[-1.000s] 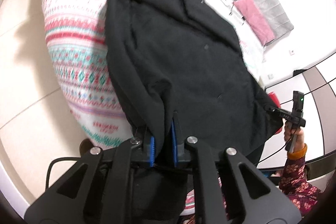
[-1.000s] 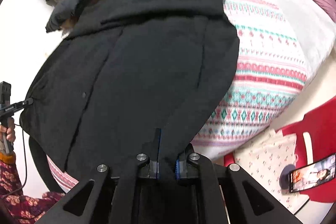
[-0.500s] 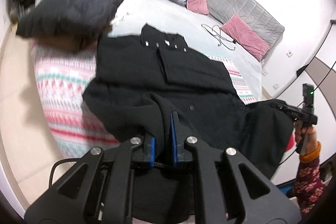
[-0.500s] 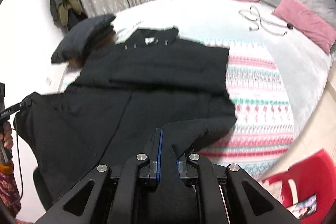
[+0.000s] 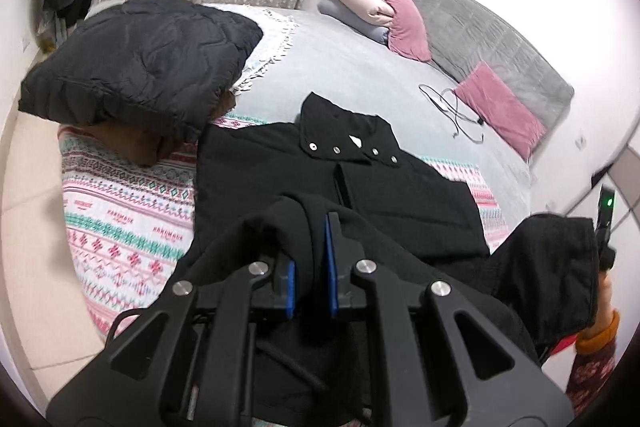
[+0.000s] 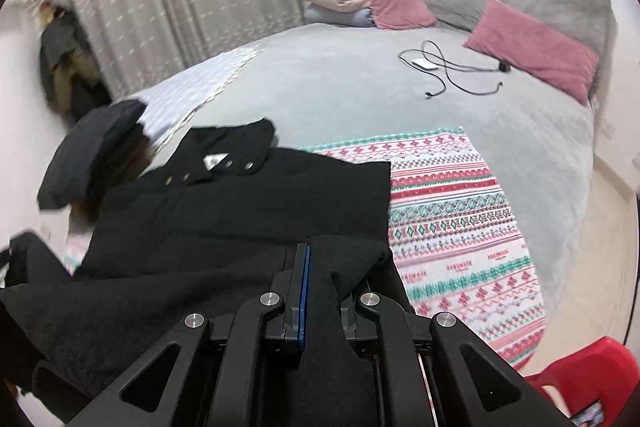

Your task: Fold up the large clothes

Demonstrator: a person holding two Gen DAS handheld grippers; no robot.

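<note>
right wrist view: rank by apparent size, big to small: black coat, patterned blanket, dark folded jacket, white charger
1. black coat, though nearness to the camera inflates it
2. patterned blanket
3. dark folded jacket
4. white charger

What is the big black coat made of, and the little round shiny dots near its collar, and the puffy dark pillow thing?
The big black coat looks like thick matte woven cloth, maybe wool: no shine, soft heavy folds. The little round dots look like metal snaps: they glint silvery. The puffy dark cushion-like bundle looks like smooth quilted synthetic fabric, faintly shiny with stitched creases; it may be a folded padded jacket.
</note>
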